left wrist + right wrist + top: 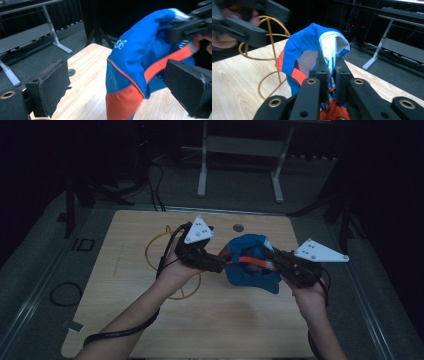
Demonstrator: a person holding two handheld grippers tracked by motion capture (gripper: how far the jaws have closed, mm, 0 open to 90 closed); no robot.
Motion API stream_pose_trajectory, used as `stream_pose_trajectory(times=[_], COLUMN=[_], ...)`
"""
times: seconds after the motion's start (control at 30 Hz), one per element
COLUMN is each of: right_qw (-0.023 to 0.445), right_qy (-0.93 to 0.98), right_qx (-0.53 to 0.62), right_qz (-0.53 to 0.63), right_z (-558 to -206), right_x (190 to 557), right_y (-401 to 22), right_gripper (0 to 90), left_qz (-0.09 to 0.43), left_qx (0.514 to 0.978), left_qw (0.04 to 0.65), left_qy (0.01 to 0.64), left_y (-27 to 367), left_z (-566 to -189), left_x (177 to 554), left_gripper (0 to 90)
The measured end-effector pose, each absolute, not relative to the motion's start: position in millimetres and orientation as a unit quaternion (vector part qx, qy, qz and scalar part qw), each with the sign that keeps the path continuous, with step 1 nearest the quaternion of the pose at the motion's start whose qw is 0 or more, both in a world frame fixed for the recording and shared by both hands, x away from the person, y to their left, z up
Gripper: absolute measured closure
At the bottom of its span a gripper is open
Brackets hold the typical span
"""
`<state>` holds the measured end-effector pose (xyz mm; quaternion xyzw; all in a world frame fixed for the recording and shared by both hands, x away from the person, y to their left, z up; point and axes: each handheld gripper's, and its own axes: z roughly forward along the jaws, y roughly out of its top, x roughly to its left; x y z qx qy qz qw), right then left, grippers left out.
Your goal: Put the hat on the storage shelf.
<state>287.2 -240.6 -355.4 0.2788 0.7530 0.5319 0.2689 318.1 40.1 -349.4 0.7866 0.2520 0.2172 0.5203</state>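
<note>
Standing on grey carpet (45, 265) in a dark room, a wooden table (225, 320).

The garment (250, 265) at mid-frame is bright blue with orange trim, a white panel and a grey mesh lining (small white lettering sits on the blue). Both claws are black with white three-cornered plates. The bench (125, 310) is pale wood grain, and the wire stand (268, 50) at upper left is gold.

The blue garment (140, 62) runs off the left gripper view's bottom edge.
</note>
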Motion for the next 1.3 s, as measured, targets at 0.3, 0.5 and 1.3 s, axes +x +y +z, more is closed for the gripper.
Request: stream_pose_trajectory(times=[0.3,0.5,1.3], right_qw=[0.261,0.257,0.258], right_qy=[0.759,0.761,0.765], right_qx=[0.253,0.246,0.253], right_qz=[0.54,0.543,0.534], right_z=[-354,-354,-362], right_x=[275,272,272], right_y=[-232,-231,-229], right_gripper=[84.4,84.4,84.3], left_qz=[0.21,0.199,0.229], left_qx=[0.801,0.807,0.83], left_qw=[0.507,0.503,0.453], left_qy=[0.239,0.239,0.231], left_y=[22,15,-14], left_z=[-355,-361,-369], left_x=[327,328,327], left_gripper=[14.5,15.4,90.0])
